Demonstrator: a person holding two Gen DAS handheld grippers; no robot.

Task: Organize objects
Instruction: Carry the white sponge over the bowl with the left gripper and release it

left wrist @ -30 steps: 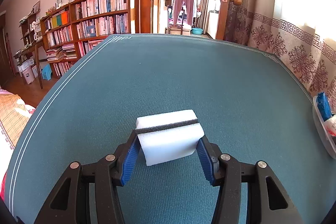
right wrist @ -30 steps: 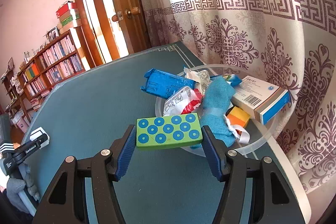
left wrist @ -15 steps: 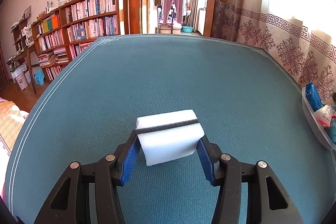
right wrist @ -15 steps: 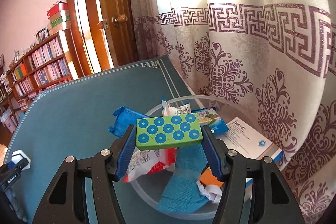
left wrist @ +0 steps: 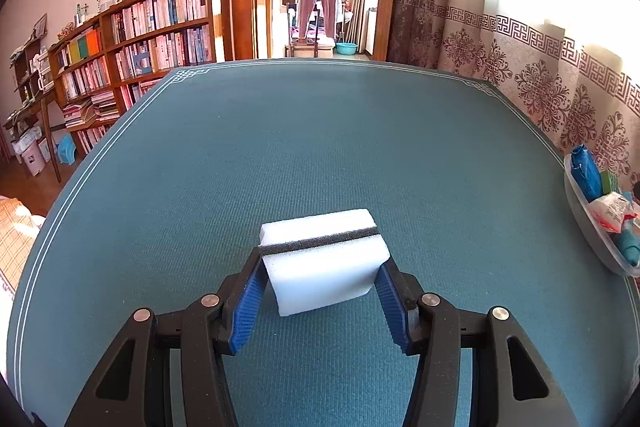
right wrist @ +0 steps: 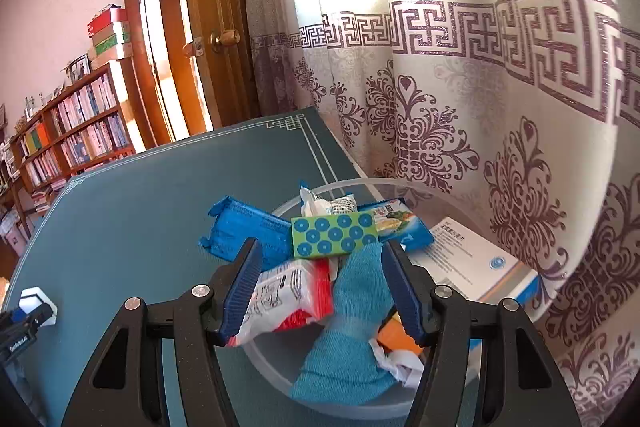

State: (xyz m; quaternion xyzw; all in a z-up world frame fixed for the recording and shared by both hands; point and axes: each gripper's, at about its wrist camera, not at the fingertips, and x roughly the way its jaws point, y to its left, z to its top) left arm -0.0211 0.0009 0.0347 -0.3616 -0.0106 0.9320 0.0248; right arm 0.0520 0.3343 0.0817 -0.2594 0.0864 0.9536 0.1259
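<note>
Now the left hand-held gripper (left wrist: 322, 281) clamps a soft white foam sponge (left wrist: 326, 261) with a dark coarse stripe, over the ribbed teal desk (left wrist: 320, 147). Opposite, the right hand-held gripper (right wrist: 322, 267) stands open and empty above a round clear plastic bowl (right wrist: 276, 379); a flat green dotted block (right wrist: 334, 233) lies free on the crinkly packets there.

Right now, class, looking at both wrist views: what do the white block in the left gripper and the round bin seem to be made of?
White block: soft foam sponge, matte, with a coarse dark grey band; its side curves inward at a pad.
Round bin: probably translucent plastic, smooth and slightly glossy; the table's blue shows dimly through its wall.
</note>
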